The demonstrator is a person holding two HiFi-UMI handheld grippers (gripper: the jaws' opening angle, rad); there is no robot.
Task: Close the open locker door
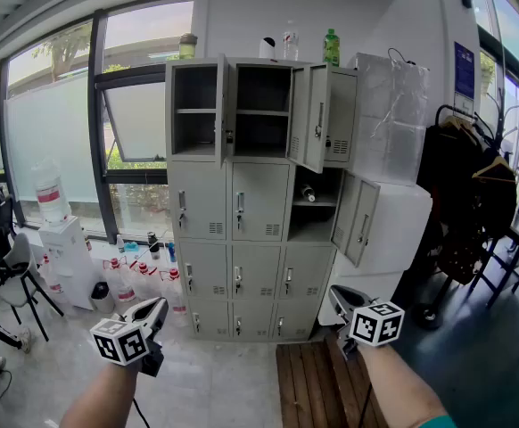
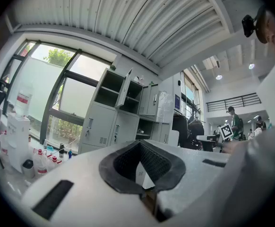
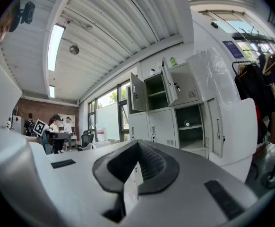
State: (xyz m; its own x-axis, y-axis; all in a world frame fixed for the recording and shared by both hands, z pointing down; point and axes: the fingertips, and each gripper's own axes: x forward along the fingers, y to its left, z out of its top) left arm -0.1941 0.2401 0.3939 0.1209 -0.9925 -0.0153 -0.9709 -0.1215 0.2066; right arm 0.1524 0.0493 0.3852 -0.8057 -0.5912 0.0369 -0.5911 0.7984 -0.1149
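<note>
Left tongs (image 1: 159, 305) and right tongs (image 1: 337, 292), both clenched on nothing, sit low, well apart from the open locker door (image 1: 359, 219) ahead, up-right.

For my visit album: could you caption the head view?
Held low, the left gripper and right gripper face a grey locker bank with several doors open.

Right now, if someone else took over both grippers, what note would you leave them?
Left gripper: shut, empty, held low, well short of the lockers.
Right gripper: shut, empty, also short of them.
Doors: several stand open, among them a top-row door and a middle-row door on the right.
Done: nothing; neither gripper touches a door.
Left: walk up and push an open door shut.
</note>
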